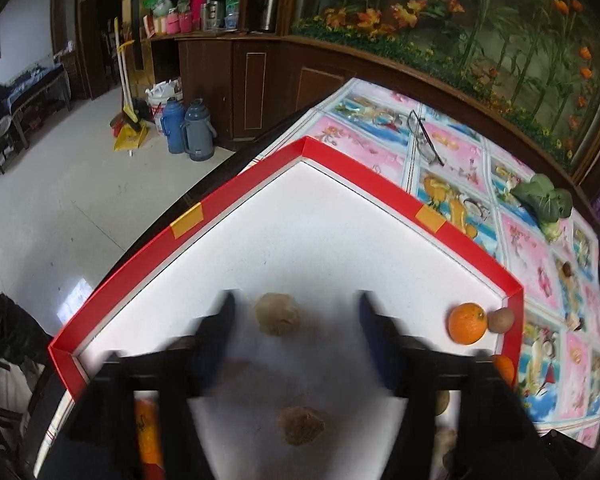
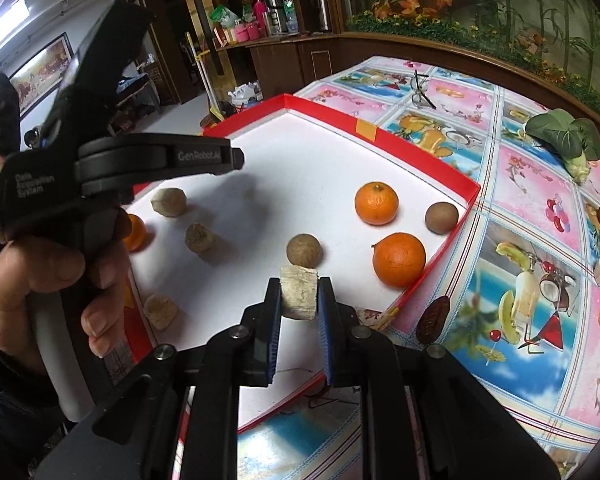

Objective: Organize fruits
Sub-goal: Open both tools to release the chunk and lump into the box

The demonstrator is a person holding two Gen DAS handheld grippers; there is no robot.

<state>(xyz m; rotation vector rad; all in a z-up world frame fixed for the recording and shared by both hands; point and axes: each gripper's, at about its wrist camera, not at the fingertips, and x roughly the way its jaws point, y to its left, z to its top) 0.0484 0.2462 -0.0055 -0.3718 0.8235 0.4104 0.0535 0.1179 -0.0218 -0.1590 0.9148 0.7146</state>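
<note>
**Right claw clamped on a pale chunk over the red tray; left claw spread above a brown lump**

The red-walled tray (image 2: 466,194) with its white floor serves as landmark. At the tray's near edge the right gripper (image 2: 299,300) has its jaws pressed on both sides of a pale, cut-ended chunk (image 2: 299,292), lifted just above the white floor. Just behind the chunk, on the floor, sits a round brown fruit (image 2: 304,251). To its right, near the tray's right wall, lie two oranges (image 2: 399,259) (image 2: 376,203), and a kiwi (image 2: 441,217) rests close against that wall.

On the tray's left side the left gripper (image 1: 296,310) stands with its jaws well apart and blurred, holding nothing. A beige lump (image 1: 278,314) lies on the floor between its fingertips, untouched, and a second brown lump (image 1: 301,425) lies nearer the camera. A person's hand (image 2: 40,264) grips that tool's handle.

Beyond the tray, on the patterned tablecloth (image 2: 540,184), lie spectacles (image 2: 420,88) and a leafy green vegetable (image 2: 568,136).
</note>
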